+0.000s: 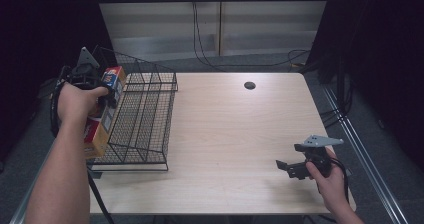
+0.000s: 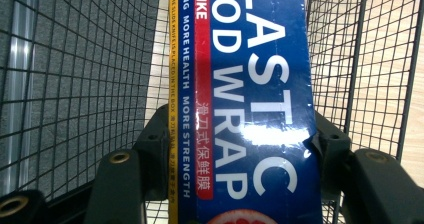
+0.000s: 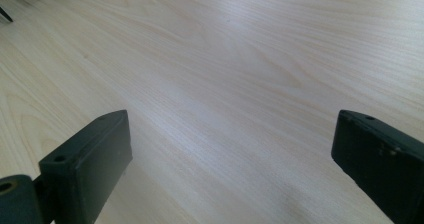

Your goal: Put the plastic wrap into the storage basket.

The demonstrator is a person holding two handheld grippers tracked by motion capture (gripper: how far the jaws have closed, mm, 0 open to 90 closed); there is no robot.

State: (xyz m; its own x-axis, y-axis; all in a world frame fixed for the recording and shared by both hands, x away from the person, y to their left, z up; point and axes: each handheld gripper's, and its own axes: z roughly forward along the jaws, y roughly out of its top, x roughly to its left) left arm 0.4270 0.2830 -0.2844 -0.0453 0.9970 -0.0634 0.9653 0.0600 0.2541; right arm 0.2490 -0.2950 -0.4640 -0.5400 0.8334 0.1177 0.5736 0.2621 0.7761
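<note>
The wrap box point(image 1: 102, 116) was held at the left wall of the wire basket point(image 1: 150, 129), its long axis running steeply, top end tilted toward the basket's far left corner and bottom end down past the basket's near left corner. From the high view I could not tell for sure whether the box was just inside that wall or just outside it; the left gripper view showed mesh on both sides of the box point(image 2: 250, 109), which suggested it was inside. The left gripper point(image 1: 102, 96) clamped the box across its width near the upper half, jaws pressed on both long edges, the forearm reaching in from the basket's near side with the wrist raised. The left hand was plainly the nearer one. The right gripper point(image 1: 285, 166) sat well to the right of the basket, low over the bare table point(image 1: 230, 134), jaws spread wide with nothing between them, pointing back toward the basket.
</note>
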